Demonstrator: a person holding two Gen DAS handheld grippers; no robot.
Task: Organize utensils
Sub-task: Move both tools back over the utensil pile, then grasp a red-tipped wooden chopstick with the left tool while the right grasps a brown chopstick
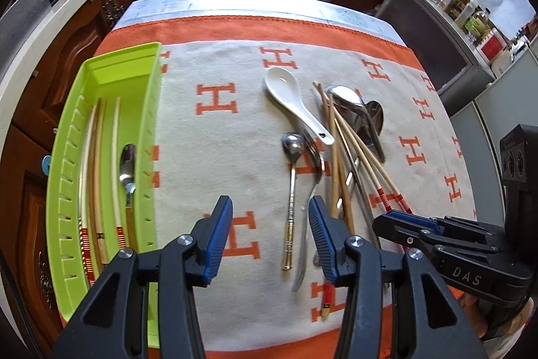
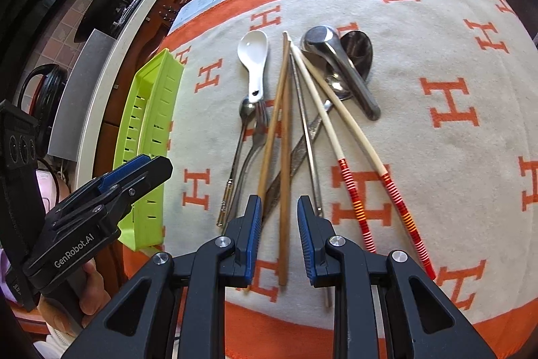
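Left gripper [image 1: 270, 217] held low and level, pointing forward, blue-padded jaws spread wide with nothing between them. Right gripper [image 2: 279, 221] alongside, likewise pointing forward, jaws parted more narrowly, gripping nothing. Bare fingers [image 2: 92, 288] of the holding hand visible wrapped under the left gripper's body in the right wrist view.

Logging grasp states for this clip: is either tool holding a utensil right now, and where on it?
Nothing is held. The left tool and right tool are both open, hovering above the utensils.
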